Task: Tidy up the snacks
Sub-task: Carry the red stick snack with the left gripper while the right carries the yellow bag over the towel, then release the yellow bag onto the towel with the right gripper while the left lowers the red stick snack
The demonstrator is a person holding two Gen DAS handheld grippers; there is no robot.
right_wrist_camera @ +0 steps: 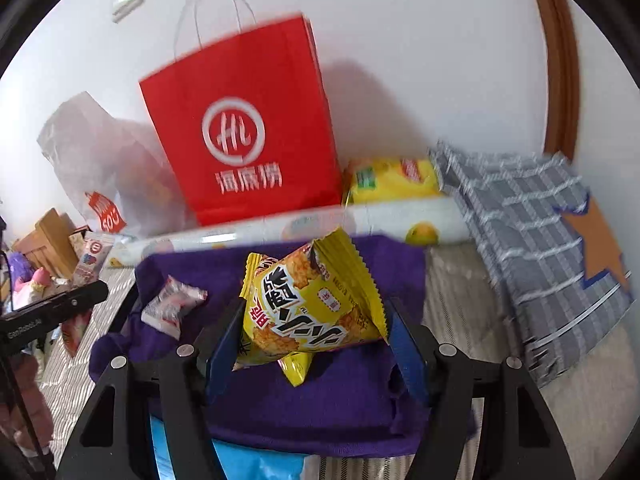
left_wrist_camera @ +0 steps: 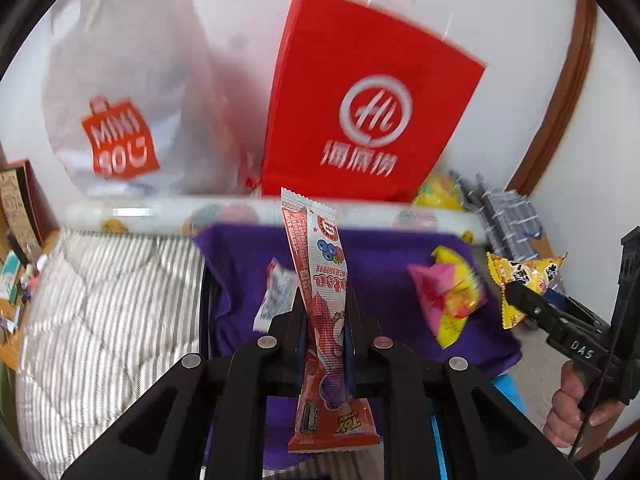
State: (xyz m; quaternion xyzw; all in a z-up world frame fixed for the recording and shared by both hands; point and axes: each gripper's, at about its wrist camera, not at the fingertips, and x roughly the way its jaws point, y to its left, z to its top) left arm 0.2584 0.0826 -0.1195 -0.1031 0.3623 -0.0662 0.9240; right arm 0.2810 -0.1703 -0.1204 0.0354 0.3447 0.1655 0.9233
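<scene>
left gripper (left_wrist_camera: 324, 320): jaws clamped on a long red snack stick (left_wrist_camera: 320, 280), held upright.
right gripper (right_wrist_camera: 312, 324): jaws closed on a yellow snack packet (right_wrist_camera: 312, 308), lifted.
right hand (left_wrist_camera: 576, 404): wrapped around the handle.

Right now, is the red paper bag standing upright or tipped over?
Upright. The red paper bag stands on its base against the wall, handles up, behind the purple cloth. Whether its top is open: cannot tell.

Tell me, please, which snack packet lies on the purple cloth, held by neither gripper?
The small white packet; the red stick packet and yellow packet are both gripped.
</scene>
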